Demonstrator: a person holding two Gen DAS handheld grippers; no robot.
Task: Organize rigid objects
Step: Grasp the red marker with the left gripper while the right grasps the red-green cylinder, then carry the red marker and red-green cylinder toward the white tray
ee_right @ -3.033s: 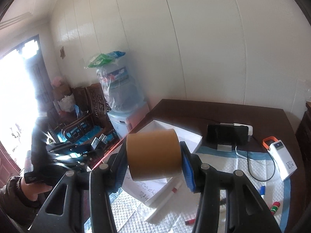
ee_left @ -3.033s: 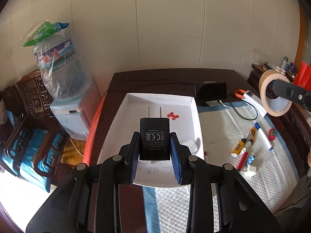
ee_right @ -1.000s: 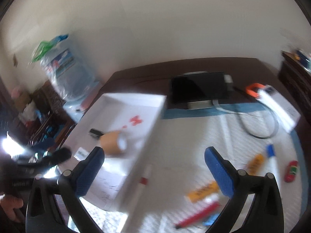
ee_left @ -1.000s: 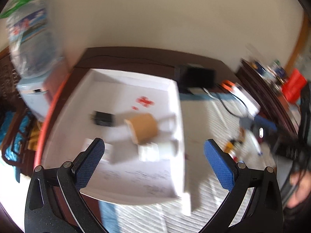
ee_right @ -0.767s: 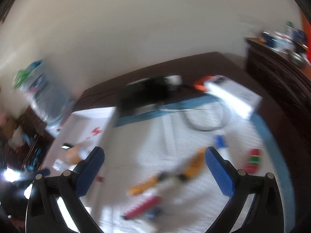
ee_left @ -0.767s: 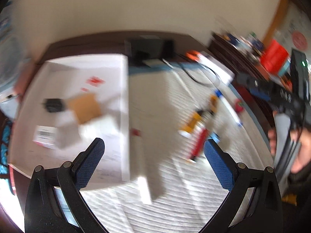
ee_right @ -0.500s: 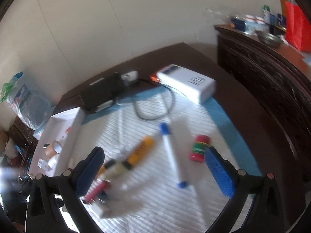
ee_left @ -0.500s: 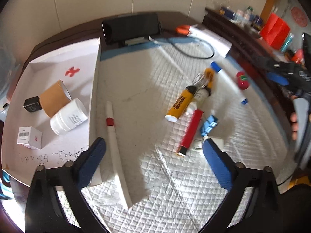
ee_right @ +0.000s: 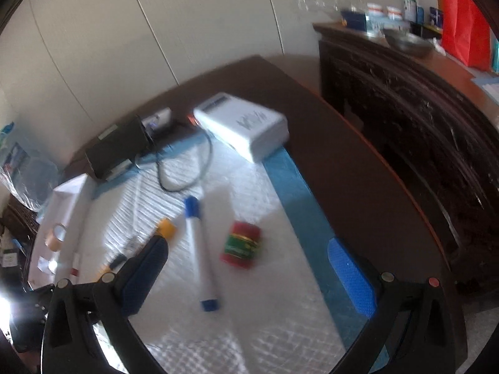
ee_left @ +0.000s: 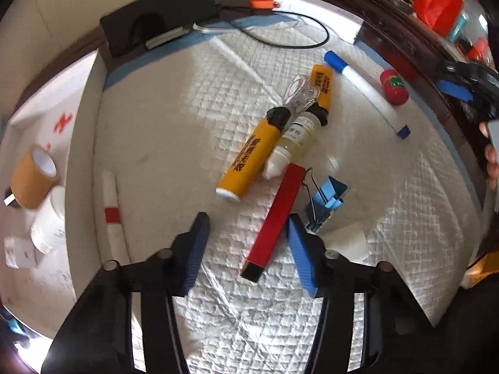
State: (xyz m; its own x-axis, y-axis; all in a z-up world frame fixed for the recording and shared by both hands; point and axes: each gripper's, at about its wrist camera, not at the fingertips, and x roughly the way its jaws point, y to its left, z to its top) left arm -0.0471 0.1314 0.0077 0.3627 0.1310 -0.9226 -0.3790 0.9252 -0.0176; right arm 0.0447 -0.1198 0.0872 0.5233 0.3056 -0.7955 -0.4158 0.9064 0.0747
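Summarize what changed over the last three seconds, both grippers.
Both loads were let go: the black charger and brown tape roll now lie in the white tray. Both hands swung right over the pad. The left gripper is closing around the red bar, pads not yet pressing. The right gripper, closing slightly, holds nothing above the marker and red jar. The pad items kept their places.

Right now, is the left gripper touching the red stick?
Cannot tell. In the left wrist view the closing left gripper straddles the red stick; one pad overlaps its edge, and no contact or gap shows plainly.
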